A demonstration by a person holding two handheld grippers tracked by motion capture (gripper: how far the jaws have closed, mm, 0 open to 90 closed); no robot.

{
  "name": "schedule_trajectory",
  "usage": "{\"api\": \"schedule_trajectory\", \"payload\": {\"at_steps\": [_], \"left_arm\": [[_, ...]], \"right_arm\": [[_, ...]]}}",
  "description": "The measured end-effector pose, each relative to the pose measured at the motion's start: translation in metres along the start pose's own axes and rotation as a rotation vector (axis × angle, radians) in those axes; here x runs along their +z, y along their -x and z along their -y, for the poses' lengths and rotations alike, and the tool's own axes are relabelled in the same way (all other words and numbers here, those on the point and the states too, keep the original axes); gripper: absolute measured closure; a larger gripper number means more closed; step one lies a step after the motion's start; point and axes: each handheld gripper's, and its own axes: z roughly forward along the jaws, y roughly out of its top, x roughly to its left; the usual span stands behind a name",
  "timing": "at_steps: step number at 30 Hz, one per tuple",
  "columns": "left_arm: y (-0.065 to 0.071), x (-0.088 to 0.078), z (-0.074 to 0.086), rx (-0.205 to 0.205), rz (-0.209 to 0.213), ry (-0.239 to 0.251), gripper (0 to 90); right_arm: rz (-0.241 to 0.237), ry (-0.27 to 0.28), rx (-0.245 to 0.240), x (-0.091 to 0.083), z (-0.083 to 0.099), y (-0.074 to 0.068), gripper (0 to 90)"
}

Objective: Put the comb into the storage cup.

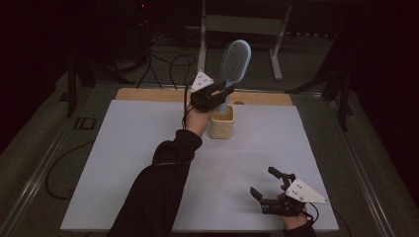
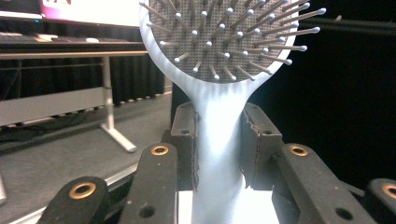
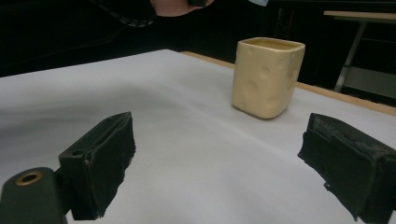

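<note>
A pale blue hairbrush (image 1: pixel 234 61) stands upright over a cream square cup (image 1: pixel 221 122) at the far middle of the white sheet. My left gripper (image 1: pixel 221 92) is shut on the brush's handle just above the cup. In the left gripper view the handle (image 2: pixel 218 140) is squeezed between both pads, with the bristled head (image 2: pixel 229 37) above. My right gripper (image 1: pixel 267 183) rests open near the front right of the sheet, nothing between its jaws. In the right gripper view the cup (image 3: pixel 267 77) stands ahead between the open jaws, well apart from them.
The white sheet (image 1: pixel 148 163) covers a wooden board whose far edge (image 1: pixel 148 94) shows. Cables (image 1: pixel 163 64) and a metal table frame (image 1: pixel 276 49) lie on the floor beyond. A dark sleeve (image 1: pixel 158 192) crosses the sheet's front middle.
</note>
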Motion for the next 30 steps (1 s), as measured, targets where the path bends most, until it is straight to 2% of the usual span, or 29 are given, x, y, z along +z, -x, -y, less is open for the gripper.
{"api": "schedule_trajectory", "payload": {"at_steps": [3,5,7,9,11,17,21,24,26,27,30], "left_arm": [[-0.001,0.003,0.002,0.005,0.0,-0.004,70.1],[-0.005,0.005,0.006,-0.034,-0.006,0.018,70.2],[-0.008,0.007,0.009,-0.052,-0.022,0.032,70.1],[-0.01,0.01,0.012,-0.055,-0.028,0.037,70.1],[-0.011,0.013,0.015,-0.035,-0.053,0.024,70.1],[-0.017,0.017,0.026,-0.065,-0.062,0.045,70.1],[-0.018,0.02,0.034,-0.044,-0.069,0.028,70.1],[-0.02,0.022,0.04,-0.067,-0.065,0.029,70.1],[-0.021,0.022,0.044,-0.07,-0.079,0.02,70.0],[-0.023,0.022,0.046,-0.079,-0.069,0.02,70.0],[-0.024,0.023,0.052,-0.073,-0.076,0.002,70.0]], "right_arm": [[-0.003,-0.003,-0.001,0.0,0.0,0.0,9.3],[-0.005,0.001,-0.001,0.0,0.0,0.0,9.3],[-0.006,0.003,0.002,0.0,0.0,0.0,9.3],[-0.006,0.003,0.003,-0.001,0.0,0.0,9.3],[-0.007,0.003,0.004,-0.001,0.0,0.0,9.3],[-0.011,0.006,0.006,-0.001,0.0,0.001,9.3],[-0.019,0.002,0.01,0.0,0.0,0.001,9.3],[-0.021,0.002,0.011,0.0,0.0,0.0,9.3],[-0.02,0.0,0.007,0.0,0.001,0.0,9.3],[-0.02,-0.002,0.009,0.0,0.001,0.001,9.3],[-0.021,0.0,0.017,0.0,0.001,0.001,9.3]]}}
